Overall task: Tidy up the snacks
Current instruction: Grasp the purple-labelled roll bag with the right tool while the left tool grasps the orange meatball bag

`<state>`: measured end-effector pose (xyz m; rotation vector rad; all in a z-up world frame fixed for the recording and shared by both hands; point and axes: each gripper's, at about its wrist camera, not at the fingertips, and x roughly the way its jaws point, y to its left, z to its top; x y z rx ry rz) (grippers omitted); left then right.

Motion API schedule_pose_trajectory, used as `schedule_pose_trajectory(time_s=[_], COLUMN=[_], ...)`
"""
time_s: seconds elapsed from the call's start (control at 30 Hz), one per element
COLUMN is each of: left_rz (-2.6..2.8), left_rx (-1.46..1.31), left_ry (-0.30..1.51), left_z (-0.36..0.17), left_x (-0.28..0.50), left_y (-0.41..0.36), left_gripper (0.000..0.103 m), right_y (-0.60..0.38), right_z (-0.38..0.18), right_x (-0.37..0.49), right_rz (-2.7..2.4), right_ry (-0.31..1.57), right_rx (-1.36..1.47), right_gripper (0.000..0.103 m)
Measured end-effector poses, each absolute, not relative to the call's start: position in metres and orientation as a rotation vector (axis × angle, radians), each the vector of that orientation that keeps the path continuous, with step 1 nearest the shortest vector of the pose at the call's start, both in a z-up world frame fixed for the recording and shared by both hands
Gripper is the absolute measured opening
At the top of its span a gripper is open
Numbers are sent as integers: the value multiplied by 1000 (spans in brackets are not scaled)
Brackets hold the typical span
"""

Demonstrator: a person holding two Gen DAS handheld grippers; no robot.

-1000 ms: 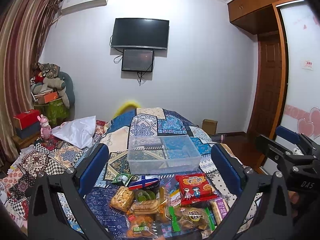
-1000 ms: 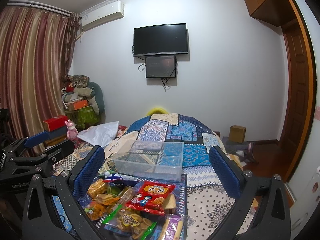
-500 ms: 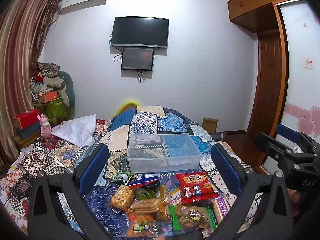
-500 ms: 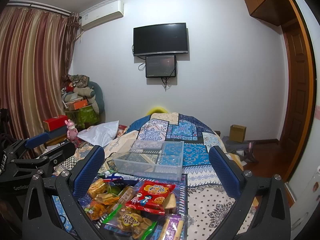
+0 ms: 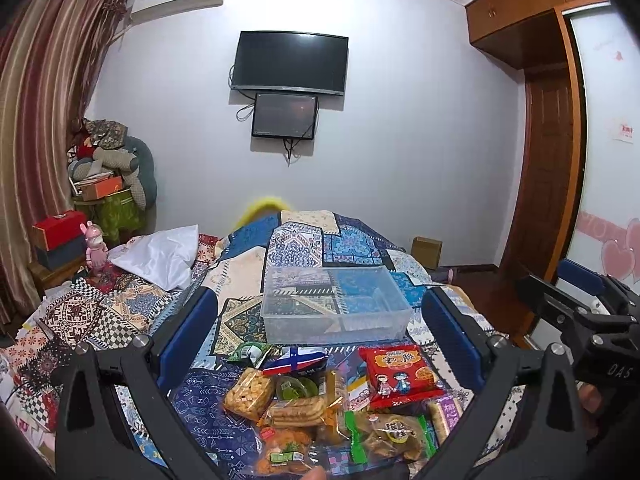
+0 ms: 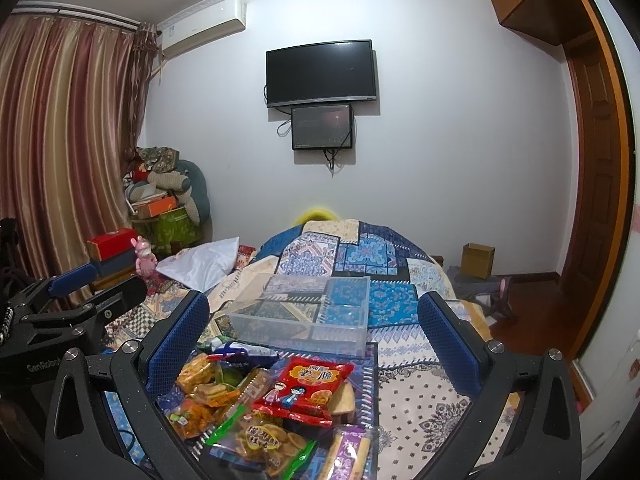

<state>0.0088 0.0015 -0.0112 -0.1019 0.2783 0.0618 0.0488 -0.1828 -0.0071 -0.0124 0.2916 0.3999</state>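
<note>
Hovering over bed (image 5: 240, 280) covered in blue patchwork quilt: left gripper (image 5: 320, 328) spread wide, holding nothing. Same for right gripper (image 6: 312, 328), fingers parted, nothing between. Lying heaped on quilt near both: pile of plastic-wrapped snacks (image 5: 320, 412), red biscuit packet (image 5: 400, 372) on its right side, clear bag of golden puffs (image 5: 250, 392) on its left. Sitting just beyond pile, toward wall: clear rectangular plastic bin (image 5: 336, 304), upright, showing no contents.

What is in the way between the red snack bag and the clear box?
Nothing visible. The red snack bag lies on top of the snack pile, just in front of the clear box, whose open top is empty. Both grippers, left and right, are open above.
</note>
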Motion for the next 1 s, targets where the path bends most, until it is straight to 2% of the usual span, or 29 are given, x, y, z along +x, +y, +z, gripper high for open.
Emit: schedule_pose_trajectory(time_s=[0.13,0.2,0.27,0.37,0.4,0.47,0.6,0.67,1.0], left_rz=[58,46,54,68,72,86,96,104,39], left_rx=[-92,-103,-96,-81,-78,-73,-87,-102,-133], left_ry=[333,378,432,515,538,600,697,742,871], left_z=[-26,-37,-49,-70,-75,-91,-120,-134,-171], left_x=[20,27,34,47,49,56,65,68,71], left_y=[8,14,18,23,25,30,42,46,44], left_gripper=[103,97,85,74,72,65,62,62,59], right_y=[-183,-183,-185,-189,-191,-191,-192,-196,-199], right_z=[-18,-28,-37,-48,-52,-59,-80,-91,-132], right_x=[59,67,74,83,87,92,103,105,115], right_rz=[410,410,407,421,418,410,407,404,409], right_ry=[340,379,417,466,486,512,612,656,825], right_rx=[-13,-25,-33,-31,-36,-59,-89,-94,-97], right_gripper=[103,103,103,103,102,91,88,82,82])
